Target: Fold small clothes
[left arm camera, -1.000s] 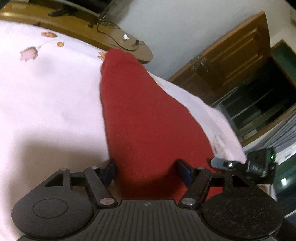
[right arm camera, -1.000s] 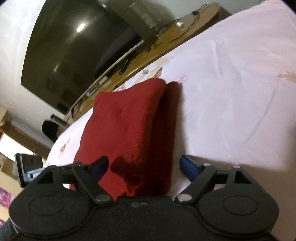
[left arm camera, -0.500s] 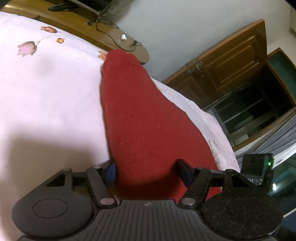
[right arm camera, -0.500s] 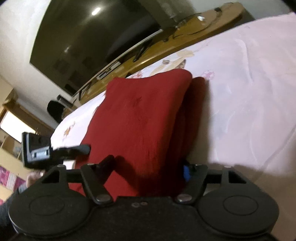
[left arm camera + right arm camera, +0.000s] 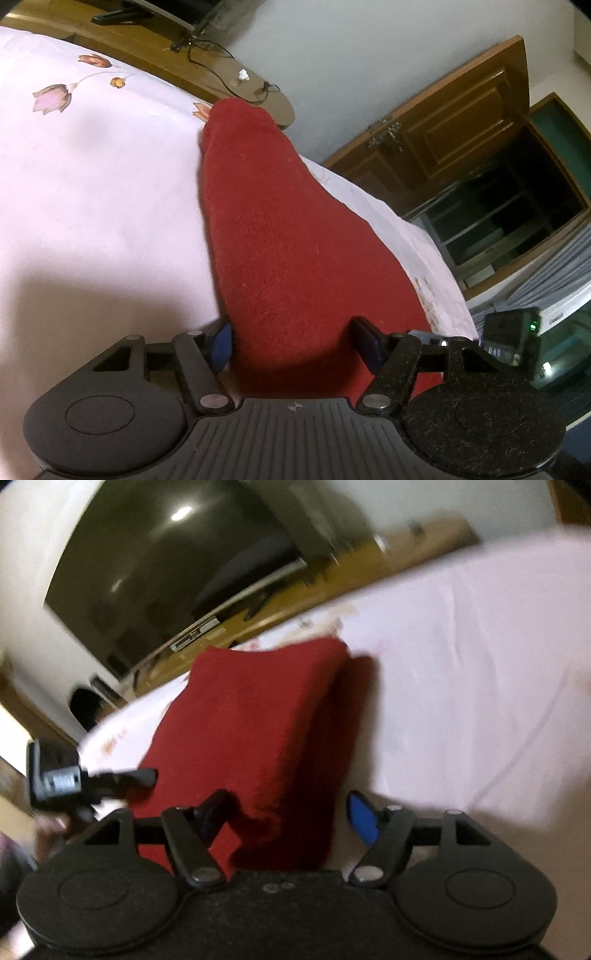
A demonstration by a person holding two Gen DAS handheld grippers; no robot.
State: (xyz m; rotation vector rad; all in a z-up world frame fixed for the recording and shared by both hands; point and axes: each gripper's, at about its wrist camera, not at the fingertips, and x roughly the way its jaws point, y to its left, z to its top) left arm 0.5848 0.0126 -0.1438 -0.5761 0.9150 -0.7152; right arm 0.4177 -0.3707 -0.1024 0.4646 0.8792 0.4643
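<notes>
A folded dark red cloth (image 5: 295,240) lies lengthwise on the pink bedsheet (image 5: 92,192). My left gripper (image 5: 293,341) straddles its near end. The left pad (image 5: 221,343) touches the cloth's side edge, the right finger rests on top, and red fabric continues past it, so nothing is pinched. In the right wrist view the same cloth (image 5: 258,720) shows a second layer along its right side. My right gripper (image 5: 288,812) is at the near end with its jaws opening. One finger sits over the cloth, and the blue pad (image 5: 364,821) stands clear of the edge.
A wooden TV bench (image 5: 155,48) with cables runs along the bed's far side, under a dark TV screen (image 5: 177,561). A wooden door (image 5: 454,122) and a dark doorway (image 5: 517,206) lie to the right. The sheet spreads wide on both sides of the cloth.
The right jaws closed in on the cloth's near end, then parted again, and the blue pad came off the edge. The right view shifted and blurred. The left gripper stayed put.
</notes>
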